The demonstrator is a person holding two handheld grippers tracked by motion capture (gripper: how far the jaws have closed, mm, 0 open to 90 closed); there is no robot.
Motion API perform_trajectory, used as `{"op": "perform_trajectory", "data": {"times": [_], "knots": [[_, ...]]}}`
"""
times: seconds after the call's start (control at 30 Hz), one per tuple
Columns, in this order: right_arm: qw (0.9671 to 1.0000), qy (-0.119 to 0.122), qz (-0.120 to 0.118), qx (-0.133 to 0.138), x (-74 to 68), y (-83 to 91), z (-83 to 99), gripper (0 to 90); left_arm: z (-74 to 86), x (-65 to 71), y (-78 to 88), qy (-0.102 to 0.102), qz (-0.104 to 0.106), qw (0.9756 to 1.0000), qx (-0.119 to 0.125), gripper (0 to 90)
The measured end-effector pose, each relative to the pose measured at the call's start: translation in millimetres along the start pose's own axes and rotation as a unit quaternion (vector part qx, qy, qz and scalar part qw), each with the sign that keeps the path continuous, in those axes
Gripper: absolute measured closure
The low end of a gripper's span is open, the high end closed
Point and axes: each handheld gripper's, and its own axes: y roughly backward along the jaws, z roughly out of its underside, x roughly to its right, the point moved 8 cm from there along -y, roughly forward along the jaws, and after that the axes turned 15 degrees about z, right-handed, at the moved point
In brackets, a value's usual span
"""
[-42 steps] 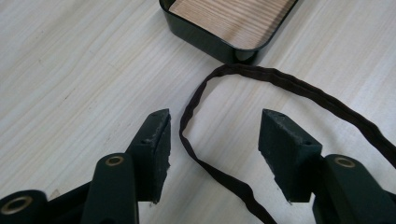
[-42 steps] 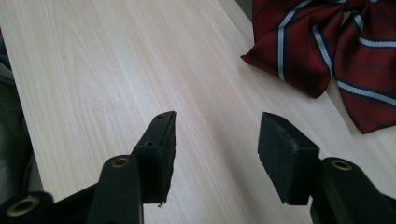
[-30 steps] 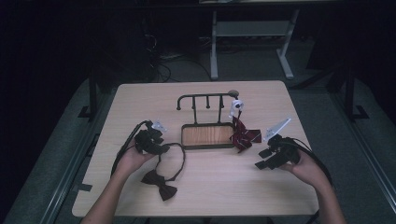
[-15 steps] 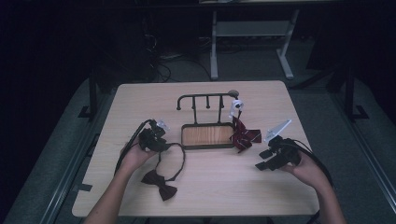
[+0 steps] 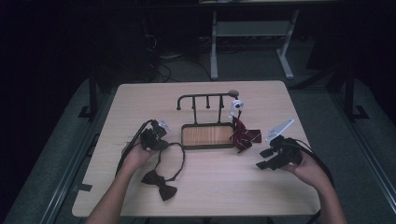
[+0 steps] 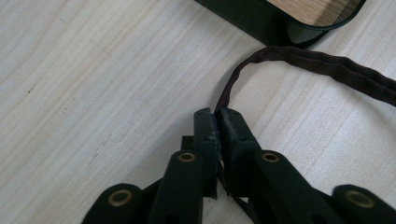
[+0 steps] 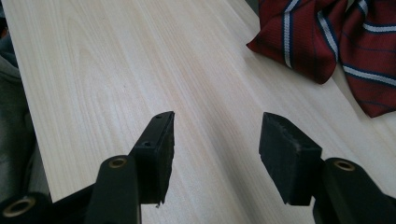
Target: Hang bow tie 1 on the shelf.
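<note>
The left claw (image 6: 217,122) had clamped onto the strap (image 6: 308,63) of the dark bow tie (image 5: 159,184). Compared with a second earlier it had slid a bit toward the rack (image 5: 208,126), dragging the strap along while the bow itself stayed flat on the worktop (image 5: 219,186). My guess was it was headed for a hook. The right claw (image 7: 215,154) hung released near the striped tie (image 7: 322,37), basically unmoved.

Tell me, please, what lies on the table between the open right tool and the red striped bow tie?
Nothing: in the right gripper view, bare pale wooden tabletop separates the right tool from the red striped bow tie.
</note>
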Motion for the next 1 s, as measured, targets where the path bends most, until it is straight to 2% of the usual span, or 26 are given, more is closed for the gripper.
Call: {"op": "perform_trajectory", "data": {"times": [0.07,0.27,0.33,0.83,1.0], "knots": [[1.0000,-0.002,0.001,0.002,0.4,0.4,-0.1,45.0,0.3,1.3,0.2,0.001,0.002,1.0000,-0.001,89.2],[1.0000,-0.002,0.001,0.004,1.2,0.9,0.4,45.0,-0.2,5.5,6.6,-0.005,0.009,0.9999,0.006,89.9],[1.0000,-0.008,-0.002,0.004,0.8,1.5,0.3,45.0,-0.1,7.5,10.9,-0.009,0.011,0.9999,0.001,89.8],[0.9999,-0.010,0.000,0.012,2.9,3.9,0.7,44.7,-17.0,38.0,45.7,-0.068,0.019,0.9975,-0.001,89.8],[0.9998,-0.010,0.002,0.015,4.5,5.5,1.4,44.7,-19.9,42.1,54.9,-0.076,0.023,0.9968,0.005,89.8]]}}
